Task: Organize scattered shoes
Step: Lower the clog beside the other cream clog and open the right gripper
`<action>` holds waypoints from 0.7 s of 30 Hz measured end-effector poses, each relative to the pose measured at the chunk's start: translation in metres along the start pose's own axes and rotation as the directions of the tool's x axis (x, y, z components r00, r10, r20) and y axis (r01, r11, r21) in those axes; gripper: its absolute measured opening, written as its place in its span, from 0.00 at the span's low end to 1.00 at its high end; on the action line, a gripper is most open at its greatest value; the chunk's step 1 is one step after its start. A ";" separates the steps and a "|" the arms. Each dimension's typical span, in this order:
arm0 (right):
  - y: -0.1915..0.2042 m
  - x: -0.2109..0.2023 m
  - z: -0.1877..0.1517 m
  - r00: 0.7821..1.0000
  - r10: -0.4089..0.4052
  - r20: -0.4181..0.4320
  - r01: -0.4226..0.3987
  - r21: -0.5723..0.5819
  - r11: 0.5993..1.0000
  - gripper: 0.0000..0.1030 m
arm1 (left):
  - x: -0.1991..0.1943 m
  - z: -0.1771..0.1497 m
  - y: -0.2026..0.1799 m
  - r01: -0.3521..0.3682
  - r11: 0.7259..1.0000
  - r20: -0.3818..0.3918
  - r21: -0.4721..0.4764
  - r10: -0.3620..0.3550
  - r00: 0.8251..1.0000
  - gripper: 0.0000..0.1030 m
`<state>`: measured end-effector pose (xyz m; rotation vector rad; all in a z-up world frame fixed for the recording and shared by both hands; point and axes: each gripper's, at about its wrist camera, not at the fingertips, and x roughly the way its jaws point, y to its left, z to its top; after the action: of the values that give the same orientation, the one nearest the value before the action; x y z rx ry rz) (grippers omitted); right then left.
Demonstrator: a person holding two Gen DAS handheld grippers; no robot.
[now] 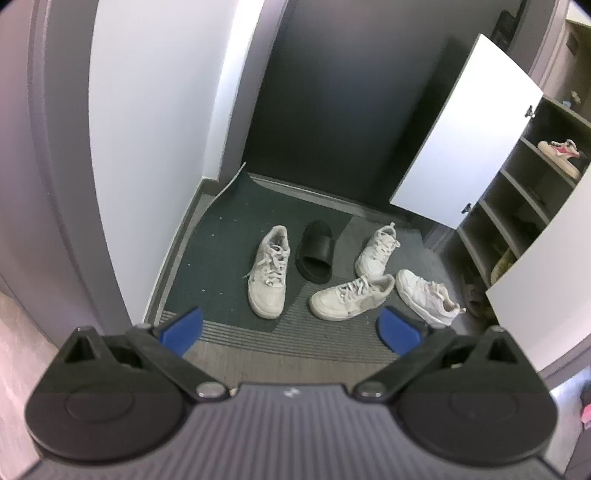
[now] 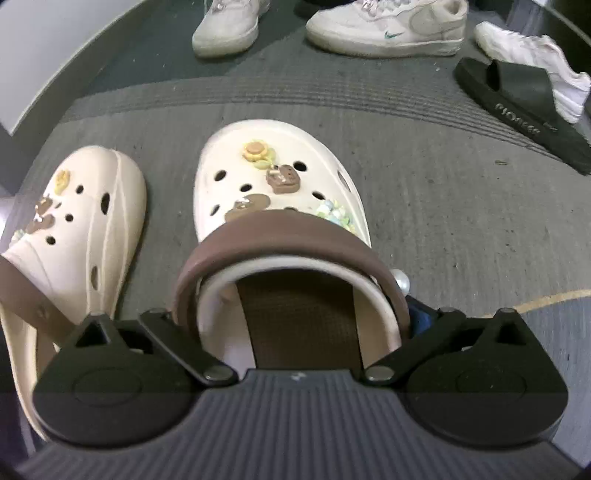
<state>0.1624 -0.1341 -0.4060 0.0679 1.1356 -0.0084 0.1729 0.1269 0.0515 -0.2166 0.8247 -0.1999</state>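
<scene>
A cream clog with charms and a brown strap stands on the grey mat, its heel between the jaws of my right gripper. The jaws stand wide and I see no pad pressing; only the right blue pad shows beside the strap. Its twin clog lies just left. My left gripper hangs open and empty above the mat. Ahead of it lie several white sneakers and a black slide. A second black slide lies at the right.
A shoe cabinet with its white door swung open stands at the right; a pink-and-white shoe sits on an upper shelf. A dark door and white wall close the entry. Two white sneakers lie beyond the clogs.
</scene>
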 end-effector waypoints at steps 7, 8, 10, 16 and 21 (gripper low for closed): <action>0.031 -0.005 -0.001 0.996 0.091 0.009 -0.092 0.026 0.995 0.97 | 0.001 0.001 -0.001 0.005 1.000 0.002 -0.002 -0.005 1.000 1.00; 0.036 -0.005 -0.001 0.995 0.095 0.006 -0.095 0.024 0.995 0.97 | 0.001 0.001 -0.002 0.006 1.000 0.002 0.001 -0.006 1.000 1.00; 0.041 -0.005 -0.002 0.996 0.085 0.004 -0.085 0.048 0.995 0.97 | 0.001 0.000 -0.005 0.010 1.000 0.002 0.006 -0.010 1.000 1.00; 0.032 -0.023 -0.011 0.990 0.129 0.063 -0.132 0.054 0.990 1.00 | -0.002 0.002 -0.015 0.044 0.999 0.017 0.008 -0.045 0.999 1.00; 0.036 -0.073 -0.027 0.968 0.116 0.222 -0.135 0.072 0.988 1.00 | -0.005 -0.001 -0.029 0.075 0.997 0.019 0.030 -0.076 0.997 1.00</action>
<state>0.1081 -0.0986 -0.3494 0.2110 0.9106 0.0469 0.1666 0.1004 0.0622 -0.2216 0.7938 -0.2802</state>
